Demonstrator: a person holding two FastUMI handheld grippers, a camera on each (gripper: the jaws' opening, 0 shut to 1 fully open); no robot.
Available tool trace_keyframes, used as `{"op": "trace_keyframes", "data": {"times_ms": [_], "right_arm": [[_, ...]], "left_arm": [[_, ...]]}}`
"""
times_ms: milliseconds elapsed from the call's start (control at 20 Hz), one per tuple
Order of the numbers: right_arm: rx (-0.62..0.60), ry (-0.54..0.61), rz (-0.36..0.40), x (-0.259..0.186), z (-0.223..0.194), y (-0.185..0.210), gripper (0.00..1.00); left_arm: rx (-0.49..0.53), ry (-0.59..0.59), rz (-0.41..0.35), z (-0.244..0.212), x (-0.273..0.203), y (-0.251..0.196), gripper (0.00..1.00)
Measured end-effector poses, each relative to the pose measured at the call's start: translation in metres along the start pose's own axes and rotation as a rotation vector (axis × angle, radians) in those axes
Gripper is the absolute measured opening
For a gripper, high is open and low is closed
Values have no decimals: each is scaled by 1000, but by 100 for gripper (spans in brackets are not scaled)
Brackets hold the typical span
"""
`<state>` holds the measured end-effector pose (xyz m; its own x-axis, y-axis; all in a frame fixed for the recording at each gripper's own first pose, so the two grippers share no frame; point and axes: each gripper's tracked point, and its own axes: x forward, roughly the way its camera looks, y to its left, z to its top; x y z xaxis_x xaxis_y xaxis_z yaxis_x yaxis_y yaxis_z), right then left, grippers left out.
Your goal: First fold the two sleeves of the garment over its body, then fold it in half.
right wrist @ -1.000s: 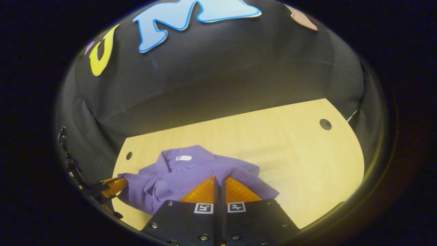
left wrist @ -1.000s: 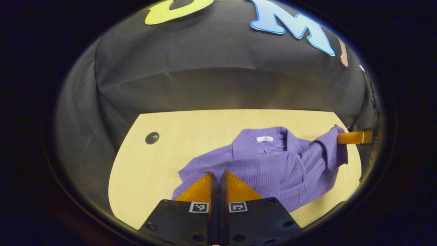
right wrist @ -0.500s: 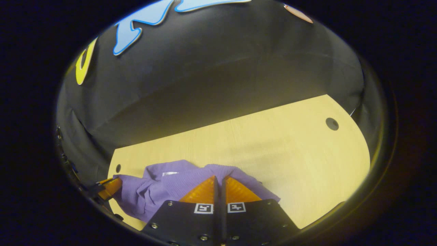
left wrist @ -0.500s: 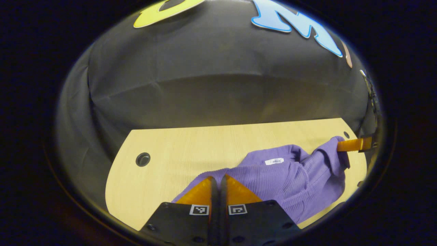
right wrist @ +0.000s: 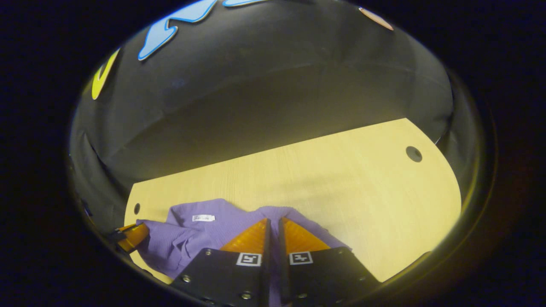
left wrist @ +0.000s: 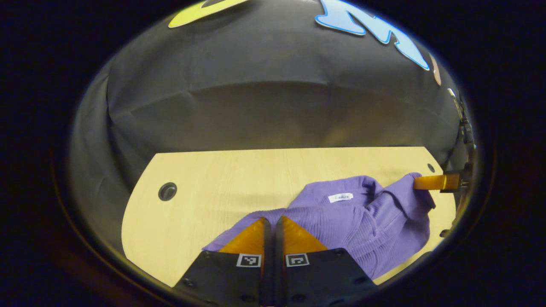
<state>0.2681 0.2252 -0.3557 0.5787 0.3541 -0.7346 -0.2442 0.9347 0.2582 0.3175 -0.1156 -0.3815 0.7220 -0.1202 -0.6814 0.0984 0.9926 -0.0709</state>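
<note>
Here, purple garment (left wrist: 358, 221) lies bunched on the pale wooden worktop (left wrist: 222, 179), toward its near edge, white neck label (left wrist: 340, 197) facing up. Left gripper (left wrist: 271, 221): fingers pressed together with purple cloth around the tips, pinching the fabric. Right gripper (right wrist: 273, 222): fingers nearly together with a thin gap, knit fabric between them, gripping another part of the garment (right wrist: 179, 238).
</note>
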Motion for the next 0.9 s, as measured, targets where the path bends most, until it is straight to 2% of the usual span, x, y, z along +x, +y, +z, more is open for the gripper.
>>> {"op": "trace_keyframes", "data": {"times_ms": [50, 100, 200, 250, 300, 350, 600, 650, 700, 750, 900], "right_arm": [[-5, -13, -10, -1, 2, -1, 24], [-10, -29, -19, -5, 6, -1, 26], [-18, -66, -21, -20, 15, -1, 27], [-27, -81, -20, -30, 19, -1, 19], [-38, -94, -16, -41, 22, 1, 18], [-51, -105, -14, -52, 24, 3, 26], [-122, -164, 24, -117, 28, 21, 26], [-135, -175, 31, -129, 27, 24, 26], [-147, -184, 38, -141, 25, 27, 26], [-156, -190, 45, -154, 22, 30, 26], [-185, -225, 69, -192, 15, 39, 26]], "left_arm": [[-4, -1, -6, 1, -4, 0, 7], [-9, -2, -9, 3, -9, 0, 9], [-14, -21, -15, 7, -20, -1, 11], [-15, -33, -23, 11, -29, -3, 11], [-14, -43, -31, 15, -39, -5, 11], [-11, -53, -37, 19, -50, -8, 11], [11, -99, -56, 31, -98, -19, 11], [21, -107, -55, 32, -106, -19, 26], [26, -115, -51, 34, -116, -19, 19], [26, -132, -44, 38, -127, -19, 24], [15, -197, -40, 51, -175, -21, 24]]}}
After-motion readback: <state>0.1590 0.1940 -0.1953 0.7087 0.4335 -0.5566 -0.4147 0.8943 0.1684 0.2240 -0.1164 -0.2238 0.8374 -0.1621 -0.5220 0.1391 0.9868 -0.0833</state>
